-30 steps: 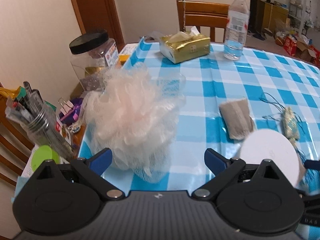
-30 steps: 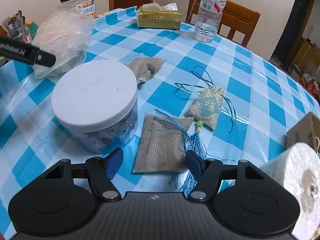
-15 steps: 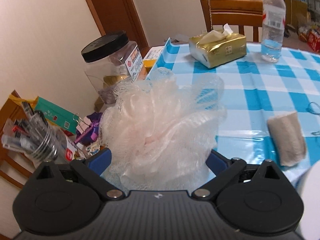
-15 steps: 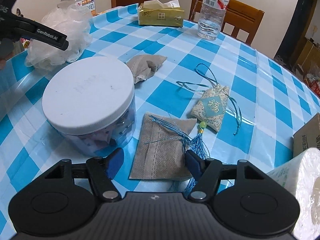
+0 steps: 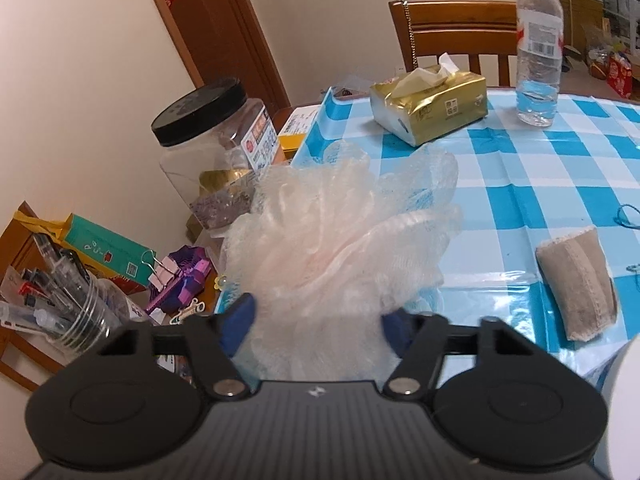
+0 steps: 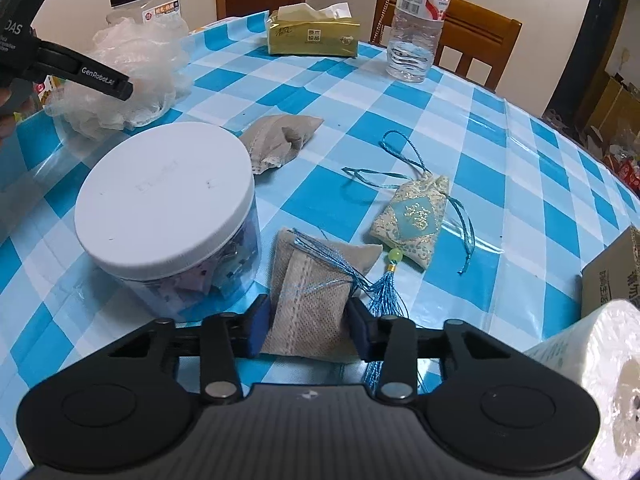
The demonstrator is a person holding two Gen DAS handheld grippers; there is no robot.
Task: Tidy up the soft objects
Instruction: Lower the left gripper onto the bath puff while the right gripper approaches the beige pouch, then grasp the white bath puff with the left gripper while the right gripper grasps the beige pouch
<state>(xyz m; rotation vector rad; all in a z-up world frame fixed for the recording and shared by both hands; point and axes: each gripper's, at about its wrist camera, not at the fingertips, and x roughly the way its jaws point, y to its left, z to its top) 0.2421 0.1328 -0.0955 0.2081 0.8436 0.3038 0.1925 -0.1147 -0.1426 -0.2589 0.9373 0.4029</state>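
Observation:
A pale pink mesh bath pouf (image 5: 344, 240) sits at the table's left edge; it also shows in the right wrist view (image 6: 128, 76). My left gripper (image 5: 318, 326) is shut on the pouf, its blue pads pressing both sides. My right gripper (image 6: 308, 330) is shut on a beige sachet (image 6: 316, 296) that lies on the tablecloth beside a white-lidded jar (image 6: 168, 216). A blue-and-gold tasselled sachet (image 6: 416, 220) lies to the right. A second beige sachet (image 6: 280, 144) lies behind the jar, and shows in the left wrist view (image 5: 576, 282).
A gold tissue pack (image 5: 430, 108) and a water bottle (image 5: 538, 48) stand at the back. A black-lidded plastic jar (image 5: 212, 140), a pen cup (image 5: 60, 308) and clutter crowd the left side table. A paper roll (image 6: 600, 364) and a cardboard box (image 6: 612, 276) sit right.
My left gripper moved in around the pouf and closed on it. My right gripper moved forward and closed on the near beige sachet.

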